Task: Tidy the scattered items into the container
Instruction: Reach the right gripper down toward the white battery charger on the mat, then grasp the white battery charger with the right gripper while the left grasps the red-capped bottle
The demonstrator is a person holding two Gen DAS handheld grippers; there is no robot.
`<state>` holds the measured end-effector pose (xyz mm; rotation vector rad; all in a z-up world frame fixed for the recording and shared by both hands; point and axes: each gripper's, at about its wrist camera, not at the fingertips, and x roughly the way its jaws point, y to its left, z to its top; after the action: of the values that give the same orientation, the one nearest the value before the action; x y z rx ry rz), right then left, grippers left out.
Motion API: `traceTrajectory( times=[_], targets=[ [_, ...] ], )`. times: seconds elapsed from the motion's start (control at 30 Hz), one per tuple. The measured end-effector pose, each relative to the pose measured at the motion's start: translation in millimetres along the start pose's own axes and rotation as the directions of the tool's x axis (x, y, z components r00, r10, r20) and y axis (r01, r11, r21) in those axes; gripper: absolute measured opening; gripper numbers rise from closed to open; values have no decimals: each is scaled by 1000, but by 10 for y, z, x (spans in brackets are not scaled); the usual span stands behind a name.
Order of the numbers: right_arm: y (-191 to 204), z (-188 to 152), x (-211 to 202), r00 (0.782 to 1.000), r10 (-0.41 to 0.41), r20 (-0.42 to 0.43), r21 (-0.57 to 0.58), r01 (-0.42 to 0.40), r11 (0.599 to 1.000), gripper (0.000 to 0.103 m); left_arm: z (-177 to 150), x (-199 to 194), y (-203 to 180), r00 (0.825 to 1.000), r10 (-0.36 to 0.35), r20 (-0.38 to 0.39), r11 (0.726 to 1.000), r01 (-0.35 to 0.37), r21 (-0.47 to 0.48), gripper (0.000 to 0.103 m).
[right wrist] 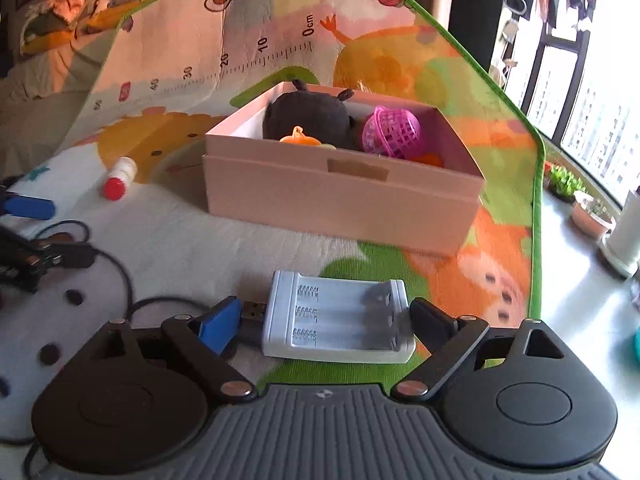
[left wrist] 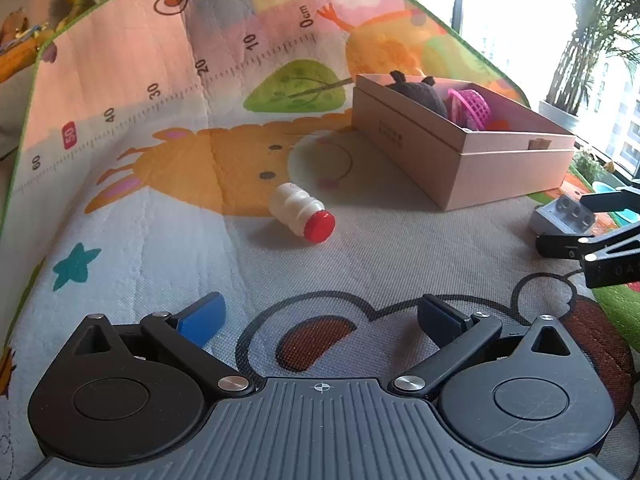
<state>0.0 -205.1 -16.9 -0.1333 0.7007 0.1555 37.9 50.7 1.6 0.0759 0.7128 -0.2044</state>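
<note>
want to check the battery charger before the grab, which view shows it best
The right wrist view: the battery charger lies close between the open right gripper's fingers, its slots plainly visible. The left wrist view shows it only small at the right edge.

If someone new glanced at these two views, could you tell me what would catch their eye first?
Probably the pink box in the middle of the bright cartoon play mat, already holding a dark plush toy and a pink mesh ball. Next, the white battery charger lying on the mat between the open fingers of the right tool. Left of the box lies a small white bottle with a red cap on its side.
</note>
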Motion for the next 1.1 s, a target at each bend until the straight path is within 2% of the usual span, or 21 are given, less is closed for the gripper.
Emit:
traceTrajectory(
  times=[0.2, 0.33, 0.43, 0.53, 0.7, 0.87, 0.93, 1.1],
  targets=[
    [-55, -269, -342, 998, 51, 26, 25, -52, 998, 91, -2, -3, 18, 1000, -15, 10, 1000, 15, -14, 103],
    [-44, -339, -385, 997, 69, 44, 24, -70, 997, 91, 11, -57, 35, 999, 3, 50, 999, -1, -35, 103],
    [-55, -335, -377, 995, 79, 56, 43, -82, 996, 91, 105, -50, 23, 997, 18, 76, 1000, -18, 1, 103],
    [-118, -349, -381, 993, 96, 66, 80, -102, 992, 91, 226, 26, -1, 998, 23, 67, 999, -25, 30, 103],
    [-172, -360, -363, 992, 108, 61, 114, -115, 987, 91, 352, 168, -129, 994, -103, 29, 994, 102, 40, 103],
    [-192, -363, -350, 992, 114, 57, 128, -120, 984, 91, 386, 175, -334, 971, -233, 44, 972, 231, 45, 103],
    [-197, -362, -345, 992, 118, 54, 133, -124, 983, 91, 370, 143, -368, 974, -220, 62, 974, 216, 66, 103],
    [-197, -356, -325, 993, 114, 37, 138, -118, 983, 91, 342, 146, -195, 991, -61, 115, 994, 50, 99, 103]
  ],
)
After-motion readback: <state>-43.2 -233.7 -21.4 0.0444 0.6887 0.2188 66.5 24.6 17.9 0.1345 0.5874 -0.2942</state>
